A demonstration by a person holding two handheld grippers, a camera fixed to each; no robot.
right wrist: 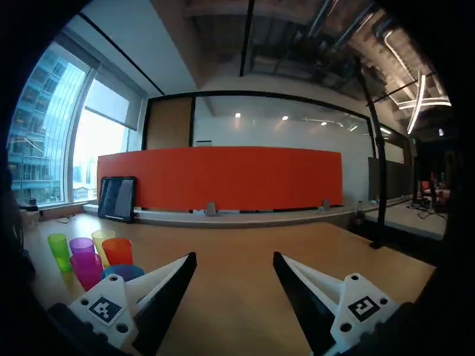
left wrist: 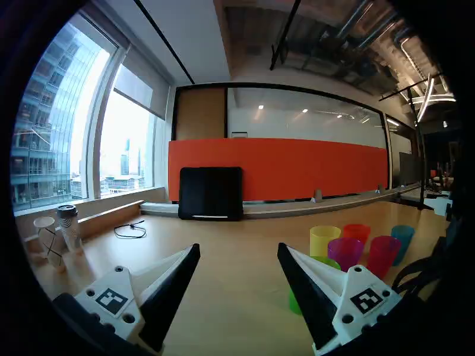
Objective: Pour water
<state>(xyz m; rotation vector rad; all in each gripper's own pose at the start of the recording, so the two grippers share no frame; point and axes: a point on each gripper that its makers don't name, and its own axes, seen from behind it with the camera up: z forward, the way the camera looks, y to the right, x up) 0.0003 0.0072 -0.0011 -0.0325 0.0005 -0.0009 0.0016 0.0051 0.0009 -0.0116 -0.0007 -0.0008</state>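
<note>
Coloured cups (left wrist: 345,249) on table (left wrist: 237,279), lidded paper cup (left wrist: 68,225) near window (left wrist: 124,148)

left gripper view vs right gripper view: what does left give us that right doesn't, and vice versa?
Left gripper view: lidded paper cup and pale stand by the window, black cable on the table, coloured cups right of the open left tool. In the right view that corner is too small to tell.
Right gripper view: black post by the table's right edge, side desk beyond, cups left of the open right tool.
Both: the cups, orange partition, black tablet in front of it, the table.
</note>
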